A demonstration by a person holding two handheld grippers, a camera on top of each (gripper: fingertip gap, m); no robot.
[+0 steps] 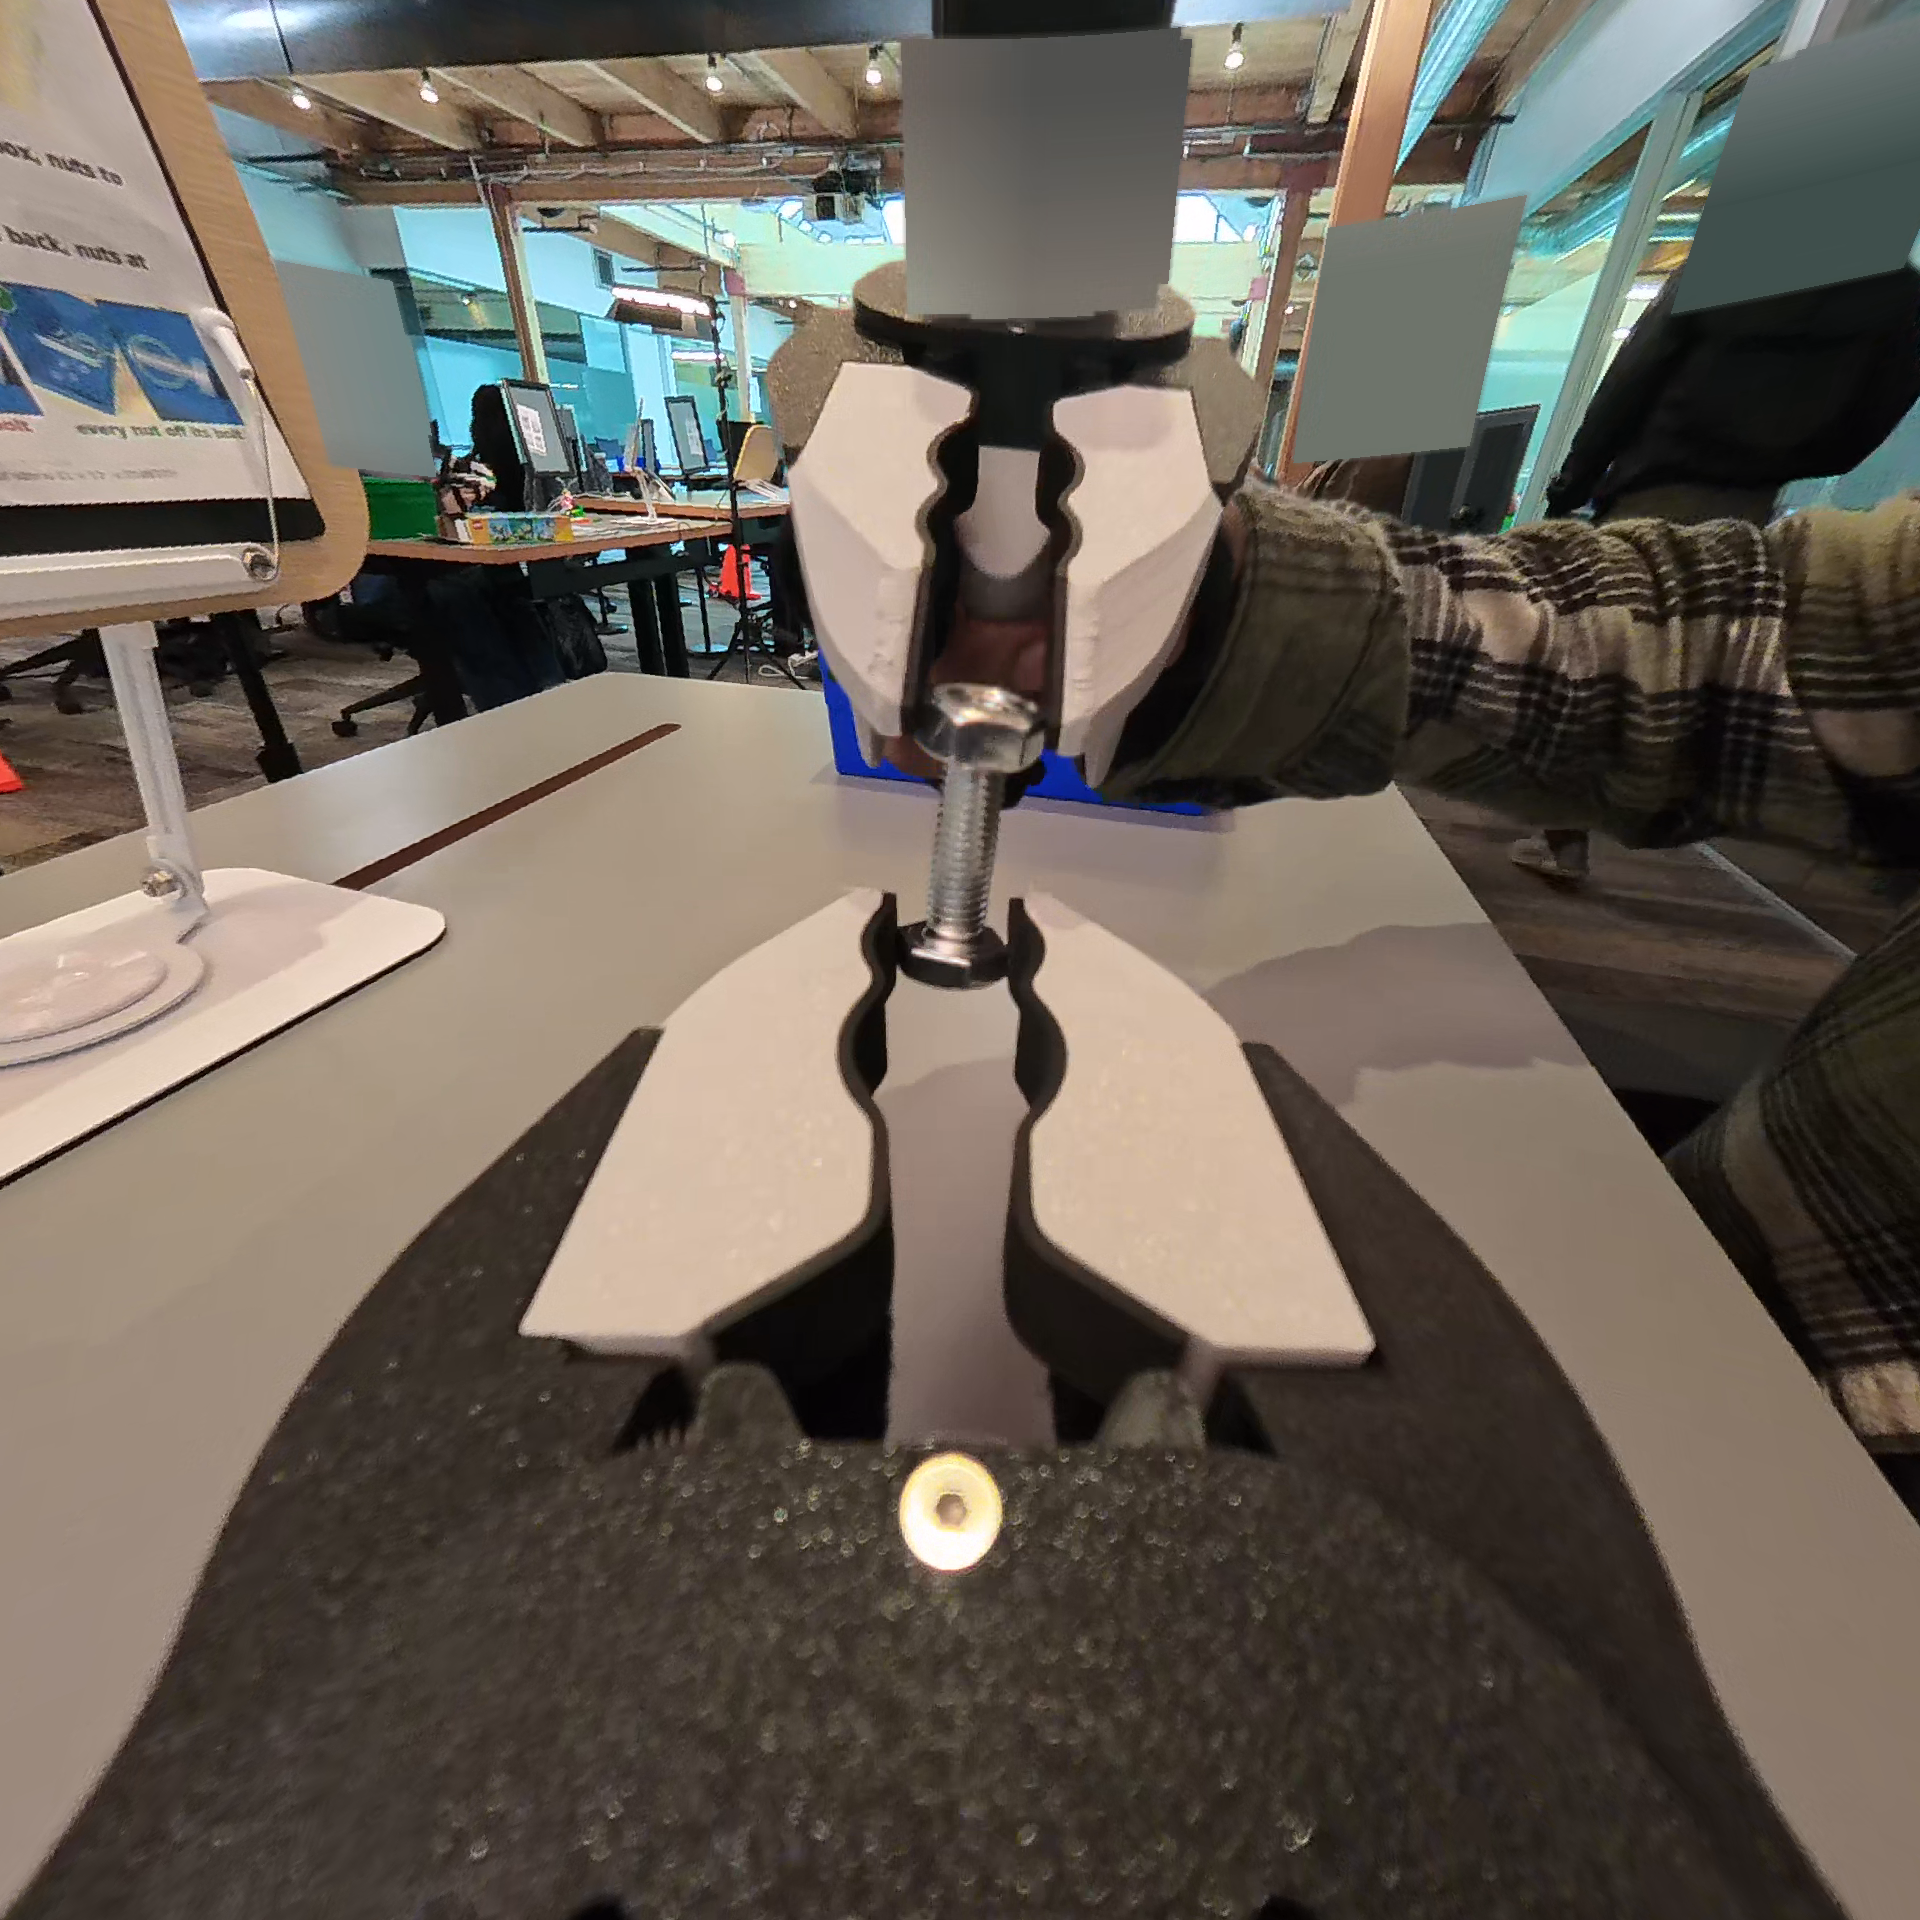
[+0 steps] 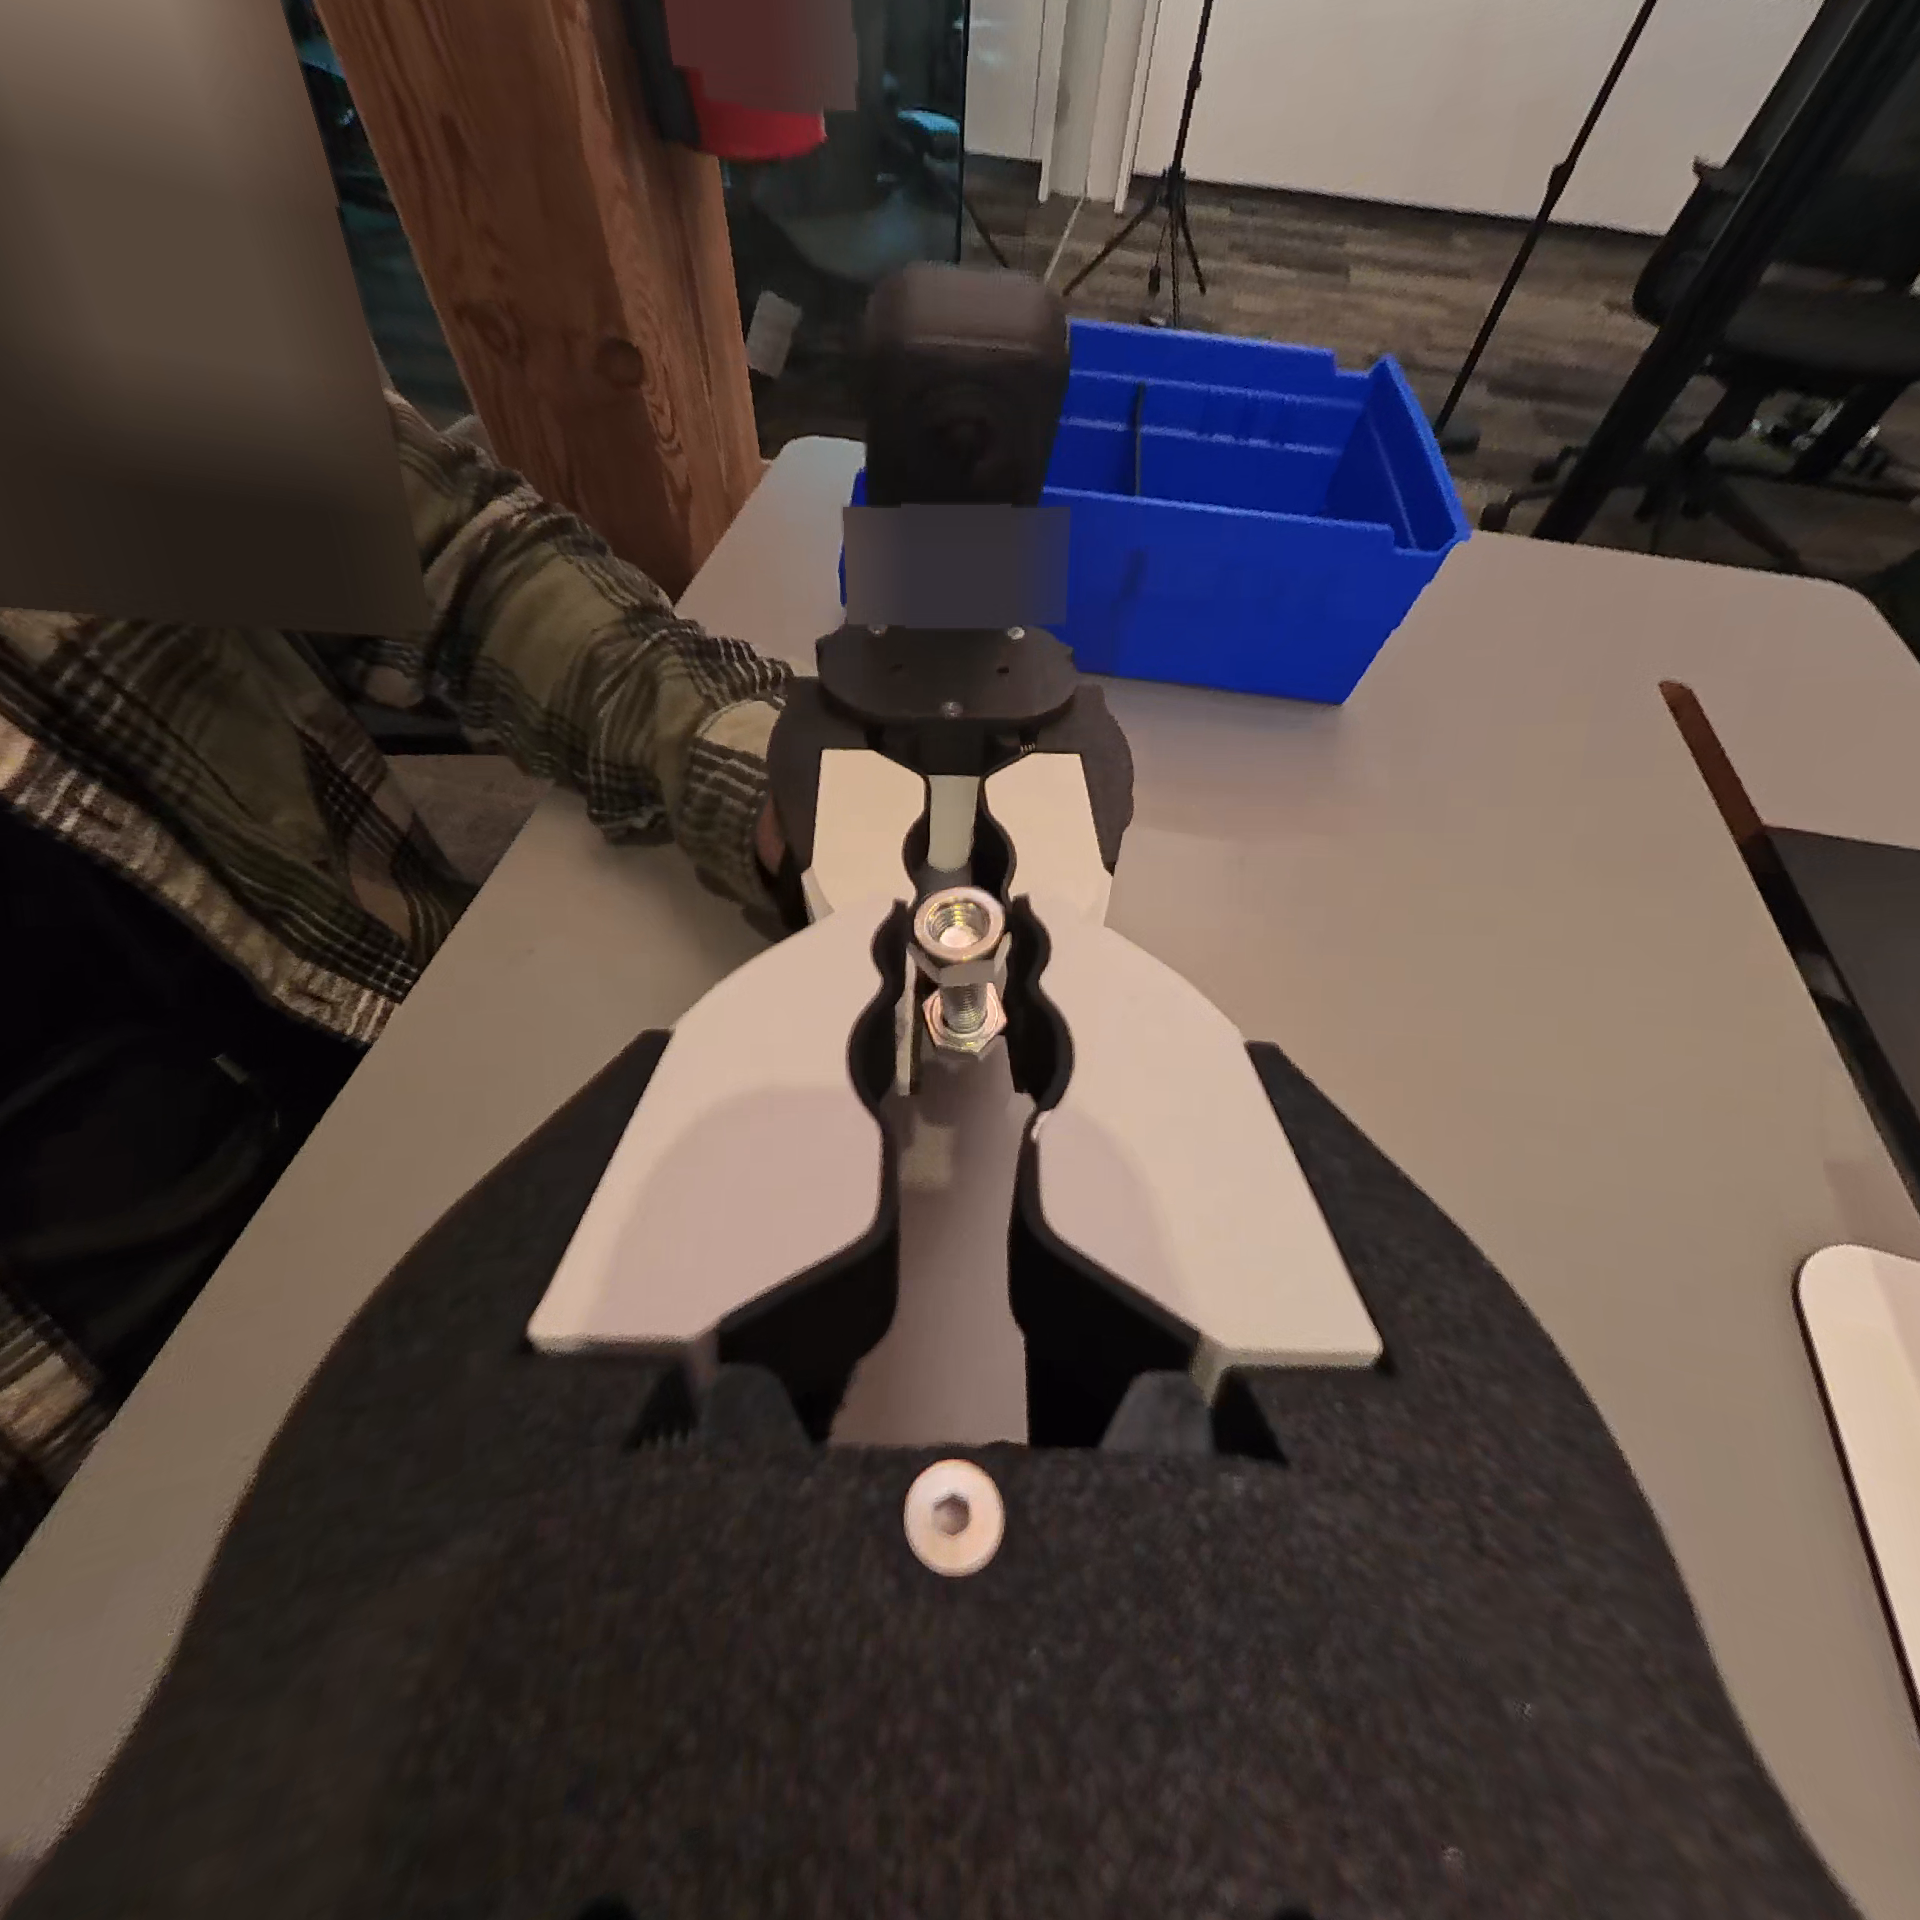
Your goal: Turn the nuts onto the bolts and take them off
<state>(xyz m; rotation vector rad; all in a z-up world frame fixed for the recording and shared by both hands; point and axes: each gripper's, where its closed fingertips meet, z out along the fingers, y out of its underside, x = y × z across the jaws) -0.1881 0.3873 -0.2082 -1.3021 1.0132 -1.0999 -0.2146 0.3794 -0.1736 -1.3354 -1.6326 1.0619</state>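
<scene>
A silver bolt point(image 1: 961, 847) stands upright above the grey table point(image 1: 1299, 894). My left gripper point(image 1: 951, 920) is shut on its lower hex end. My right gripper point(image 1: 977, 743) comes down from above and is shut on a hex nut point(image 1: 977, 725) at the top of the thread. In the right wrist view my right gripper point(image 2: 958, 925) holds the nut point(image 2: 956, 940), with the bolt's tip showing in its hole. The thread point(image 2: 961, 1000) runs down beneath it. The left gripper's white fingers point(image 2: 1049, 821) point toward me from behind the nut.
A blue bin point(image 2: 1247, 582) stands at the table's far end, behind the grippers. A white stand point(image 1: 156, 935) with a printed sheet is at the left. A dark slot point(image 1: 499, 805) runs along the table. Plaid sleeves point(image 1: 1558, 644) reach in from the right. My hands' fingertips stand some 4 cm from each other.
</scene>
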